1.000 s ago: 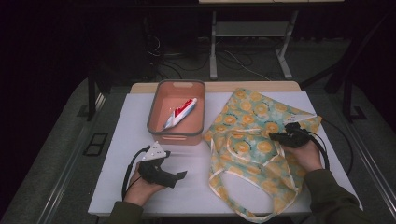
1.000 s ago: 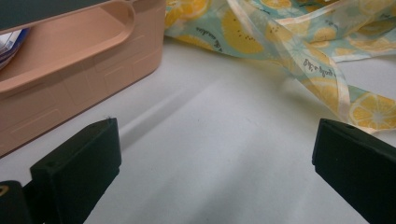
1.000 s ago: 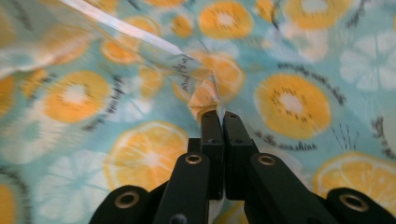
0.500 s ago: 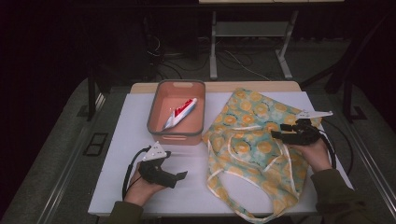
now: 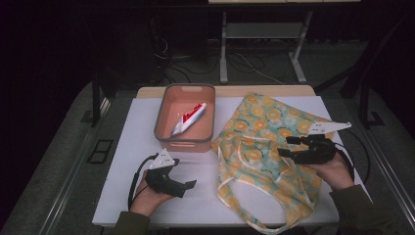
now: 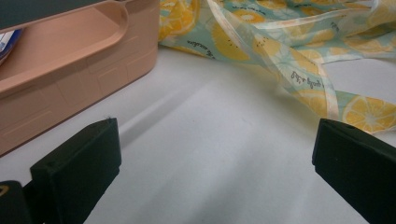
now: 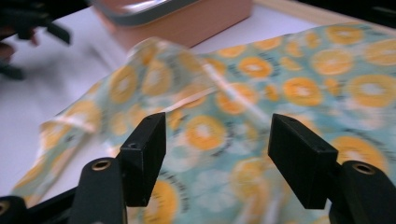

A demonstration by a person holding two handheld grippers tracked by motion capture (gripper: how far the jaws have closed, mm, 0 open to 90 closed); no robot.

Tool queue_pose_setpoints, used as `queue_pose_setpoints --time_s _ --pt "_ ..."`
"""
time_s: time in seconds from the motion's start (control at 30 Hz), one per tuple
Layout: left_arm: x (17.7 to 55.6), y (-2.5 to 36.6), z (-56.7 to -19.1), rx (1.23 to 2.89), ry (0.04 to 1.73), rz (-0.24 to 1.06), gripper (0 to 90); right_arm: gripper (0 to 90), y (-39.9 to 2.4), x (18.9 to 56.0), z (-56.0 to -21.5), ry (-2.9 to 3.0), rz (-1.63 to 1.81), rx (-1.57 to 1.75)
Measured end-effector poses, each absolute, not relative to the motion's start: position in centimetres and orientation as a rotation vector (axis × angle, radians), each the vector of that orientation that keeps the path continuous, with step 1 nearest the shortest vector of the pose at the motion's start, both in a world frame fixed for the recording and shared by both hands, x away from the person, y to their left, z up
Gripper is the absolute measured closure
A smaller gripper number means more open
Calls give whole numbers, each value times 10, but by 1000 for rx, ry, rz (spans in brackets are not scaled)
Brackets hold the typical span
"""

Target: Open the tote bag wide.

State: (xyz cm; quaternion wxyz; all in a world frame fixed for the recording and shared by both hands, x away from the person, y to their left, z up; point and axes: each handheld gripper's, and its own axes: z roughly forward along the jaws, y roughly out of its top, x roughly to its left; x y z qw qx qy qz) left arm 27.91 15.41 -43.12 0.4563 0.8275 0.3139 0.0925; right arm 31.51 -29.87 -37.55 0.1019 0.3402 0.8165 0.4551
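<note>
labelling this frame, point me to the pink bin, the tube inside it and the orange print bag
pink bin (image 5: 185,143), high view, near wall
tube (image 5: 188,119), high view, middle of its body
orange print bag (image 5: 264,117), high view, flat upper cloth

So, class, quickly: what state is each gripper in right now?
Left gripper: open, holding nothing, above the bare table.
Right gripper: open, holding nothing, above the orange-print bag.

2 hand-held tongs, both with jaws apart.
Left tongs (image 5: 188,184) sit low at near left, gripped by the left hand (image 5: 147,196); right tongs (image 5: 288,147) hover at right, pointing left, nothing between them.
</note>
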Motion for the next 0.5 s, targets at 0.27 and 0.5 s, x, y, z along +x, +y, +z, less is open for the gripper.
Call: queue_pose_setpoints --time_s 0.27,0.5 --pt "279 154 -431 2041 770 229 0 391 -259 303 -398 2595 1255 890" --pt "279 154 -432 2043 769 222 0 476 -238 308 -424 2696 1125 854"
